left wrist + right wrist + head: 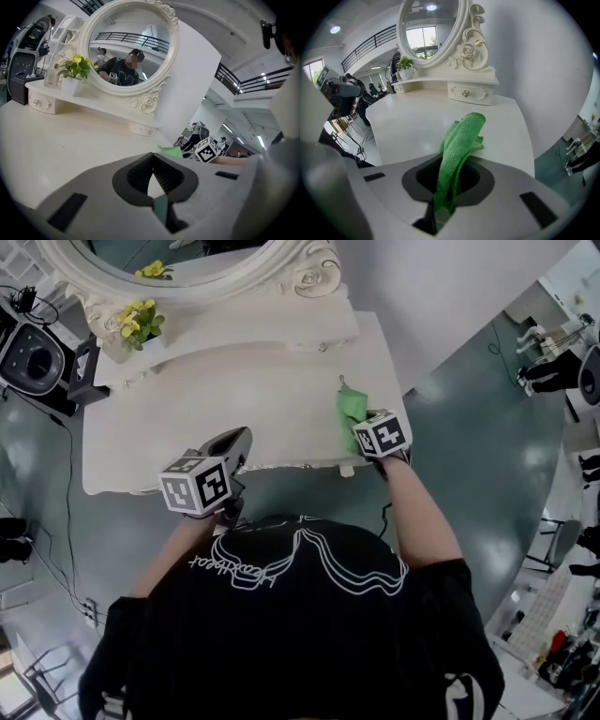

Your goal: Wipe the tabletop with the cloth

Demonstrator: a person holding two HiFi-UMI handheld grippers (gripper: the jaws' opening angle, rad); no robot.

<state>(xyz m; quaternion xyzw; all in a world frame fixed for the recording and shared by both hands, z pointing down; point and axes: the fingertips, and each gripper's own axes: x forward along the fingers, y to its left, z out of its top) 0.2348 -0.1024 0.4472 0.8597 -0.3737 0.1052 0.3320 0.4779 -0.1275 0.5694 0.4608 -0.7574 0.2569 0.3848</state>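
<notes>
A white dressing table [141, 427] with a round, ornately framed mirror [129, 47] stood against a plain white wall [441, 287] on a glossy grey-green floor [487, 456]. A potted plant [141, 324] with yellow flowers sat on its shelf. A ceiling light [335, 29] shone near a dark balcony railing [370, 44].

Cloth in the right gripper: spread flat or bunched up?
Bunched. The green cloth is gathered into a narrow strip, pinched in the closed jaws of the right gripper; its far end lies crumpled on the tabletop, not flat.

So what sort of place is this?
Likely a big studio or lab hall, not a home: the ornate white dressing table with its round carved mirror stands on open grey floor, black balcony railings overhead.
</notes>
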